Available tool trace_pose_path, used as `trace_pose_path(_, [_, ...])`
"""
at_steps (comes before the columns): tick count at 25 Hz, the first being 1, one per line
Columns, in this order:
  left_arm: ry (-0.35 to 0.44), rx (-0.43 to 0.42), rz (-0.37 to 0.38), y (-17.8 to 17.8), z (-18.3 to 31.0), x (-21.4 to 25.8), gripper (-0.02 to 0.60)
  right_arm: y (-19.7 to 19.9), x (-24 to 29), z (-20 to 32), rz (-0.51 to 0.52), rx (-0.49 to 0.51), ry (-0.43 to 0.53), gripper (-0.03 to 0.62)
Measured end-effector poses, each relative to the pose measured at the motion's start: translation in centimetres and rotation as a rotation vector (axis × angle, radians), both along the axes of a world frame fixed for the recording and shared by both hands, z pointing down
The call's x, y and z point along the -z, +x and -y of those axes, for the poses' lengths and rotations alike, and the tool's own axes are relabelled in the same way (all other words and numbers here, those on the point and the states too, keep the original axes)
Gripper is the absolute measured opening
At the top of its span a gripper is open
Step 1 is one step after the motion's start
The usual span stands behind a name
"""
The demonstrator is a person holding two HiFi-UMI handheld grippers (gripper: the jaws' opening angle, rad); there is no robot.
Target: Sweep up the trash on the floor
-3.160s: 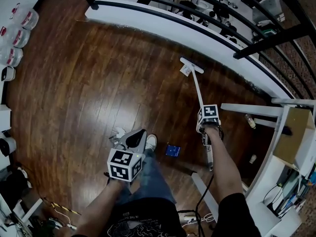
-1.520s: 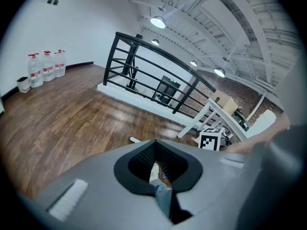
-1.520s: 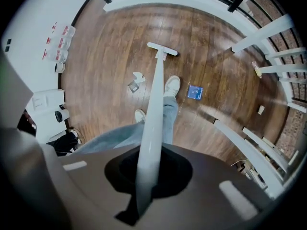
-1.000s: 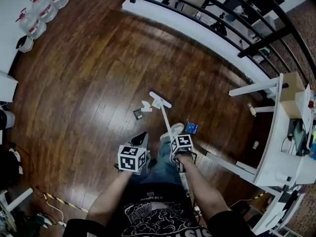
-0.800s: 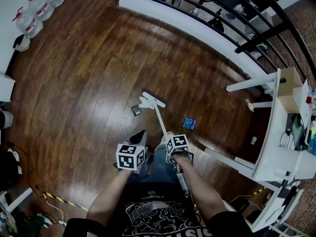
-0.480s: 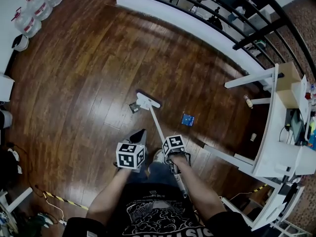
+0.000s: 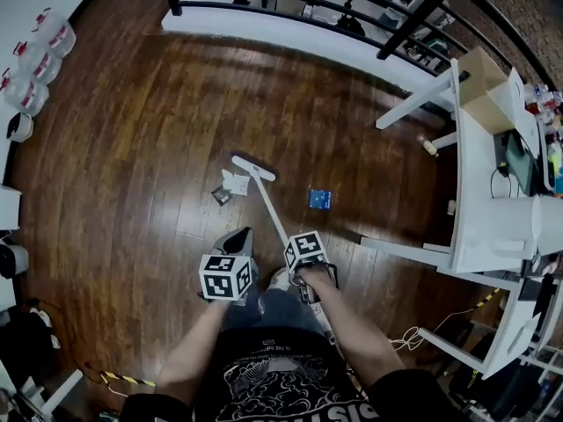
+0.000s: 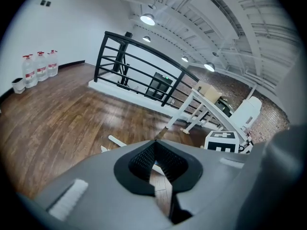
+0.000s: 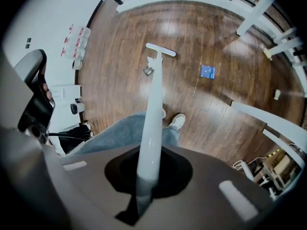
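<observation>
My right gripper (image 7: 294, 243) is shut on the white handle (image 9: 153, 104) of a broom. The handle runs down to the broom head (image 7: 253, 168) on the dark wood floor ahead of my feet. A crumpled white paper (image 7: 234, 183) lies against the head's near left side, and a small dark scrap (image 7: 221, 197) lies just beyond it. A blue packet (image 7: 321, 199) rests apart, to the right of the handle. My left gripper (image 7: 238, 234) hovers at knee height left of the handle, shut with nothing in it. In the left gripper view the left gripper (image 8: 154, 142) has its black pads meeting.
A black railing (image 7: 290, 7) on a white kerb bounds the far side. White table legs (image 7: 413, 99) and a desk (image 7: 479, 200) with a cardboard box (image 7: 484, 77) stand at right. Water bottles (image 7: 35, 51) line the left wall. A small bottle (image 7: 428, 146) lies by the legs.
The broom head has been drawn from near the railing back toward my feet, bringing the white paper beside the dark scrap. The left gripper has kept its place.
</observation>
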State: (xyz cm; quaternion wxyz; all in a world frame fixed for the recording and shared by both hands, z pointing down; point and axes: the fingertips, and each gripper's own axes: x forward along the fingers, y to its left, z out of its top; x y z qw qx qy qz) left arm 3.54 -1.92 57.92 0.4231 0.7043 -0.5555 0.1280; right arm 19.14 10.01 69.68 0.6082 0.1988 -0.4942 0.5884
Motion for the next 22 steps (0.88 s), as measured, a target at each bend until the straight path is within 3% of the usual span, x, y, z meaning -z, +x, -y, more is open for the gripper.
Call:
trace_pose_path(8, [0.037,-0.158,0.013,11.6,0.0,1.6,0.005,12.0,0.4,-1.2,-0.054,-0.076,0.087,0.000])
trace_pose_path(14, [0.043,-0.284,0.019,19.6,-0.5,2.1,0.005,20.0,-0.1,-3.3,-0.077,-0.242,0.077,0.000])
trace_pose_path(22, [0.024,-0.436,0.058,25.5,-1.4,1.9,0.005,27.5,-2.0,-5.2,-0.127,-0.425,0.047,0.000])
